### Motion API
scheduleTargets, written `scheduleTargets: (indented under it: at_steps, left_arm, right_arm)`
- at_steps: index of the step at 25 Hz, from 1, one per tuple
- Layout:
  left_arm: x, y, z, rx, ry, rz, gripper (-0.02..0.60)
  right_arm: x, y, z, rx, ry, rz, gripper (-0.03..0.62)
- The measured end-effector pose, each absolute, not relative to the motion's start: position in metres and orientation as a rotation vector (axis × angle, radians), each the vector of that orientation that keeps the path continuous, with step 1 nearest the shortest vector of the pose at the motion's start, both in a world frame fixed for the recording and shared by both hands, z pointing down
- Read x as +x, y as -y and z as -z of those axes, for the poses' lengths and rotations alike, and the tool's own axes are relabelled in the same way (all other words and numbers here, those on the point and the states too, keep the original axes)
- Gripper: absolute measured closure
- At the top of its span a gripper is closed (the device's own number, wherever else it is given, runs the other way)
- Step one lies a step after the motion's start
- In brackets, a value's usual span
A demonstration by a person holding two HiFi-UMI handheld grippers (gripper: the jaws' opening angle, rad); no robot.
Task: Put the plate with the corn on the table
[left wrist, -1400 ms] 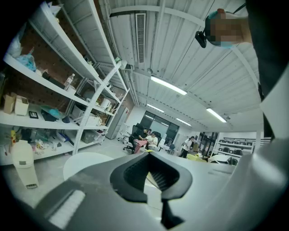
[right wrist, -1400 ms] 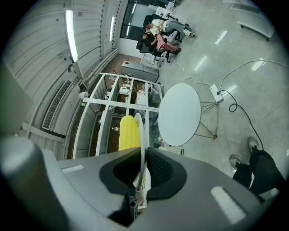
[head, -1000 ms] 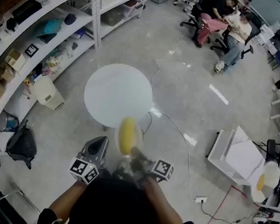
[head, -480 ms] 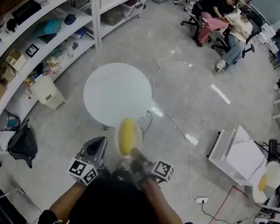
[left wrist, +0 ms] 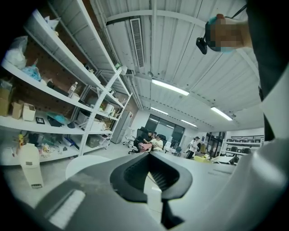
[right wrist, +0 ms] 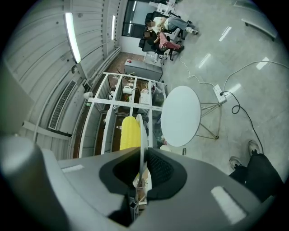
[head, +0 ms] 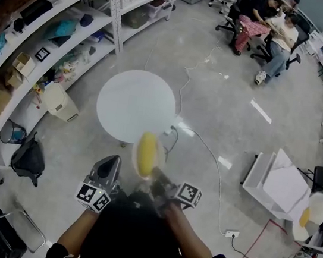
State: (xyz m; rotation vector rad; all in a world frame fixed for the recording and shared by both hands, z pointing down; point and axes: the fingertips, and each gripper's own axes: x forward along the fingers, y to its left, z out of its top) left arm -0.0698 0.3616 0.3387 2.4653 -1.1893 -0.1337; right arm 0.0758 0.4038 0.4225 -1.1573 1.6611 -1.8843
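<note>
A yellow corn cob [head: 146, 153] lies on a white plate [head: 155, 162] that I hold in the air just short of the round white table [head: 136, 106]. My right gripper [head: 157, 177] is shut on the plate's near rim. In the right gripper view the plate [right wrist: 142, 131] stands edge-on between the pads, with the corn [right wrist: 130, 131] on its left face and the table [right wrist: 180, 116] beyond it. My left gripper [head: 109, 170] hangs beside it to the left, apart from the plate. Its jaws [left wrist: 151, 155] are shut with nothing in them.
Metal shelving [head: 56, 25] loaded with boxes and bags runs along the left. A white bin [head: 59, 103] stands by it. A cable and power strip [head: 176, 128] lie on the floor right of the table. Seated people [head: 267, 27] are far back. A white rack [head: 279, 185] stands at right.
The plate with the corn stays in my right gripper at the same spot in the view. The head view has shifted slightly, and the left gripper sits a touch further left.
</note>
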Motion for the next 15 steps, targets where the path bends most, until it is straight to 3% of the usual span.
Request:
scheduleTargets:
  at_steps: [15]
  left_arm:
    - [-0.058, -0.330, -0.329, 2.489, 1.204, 0.166, 0.575]
  right_arm:
    - [0.090, -0.374, -0.418, -1.116, -1.702, 1.828, 0.549]
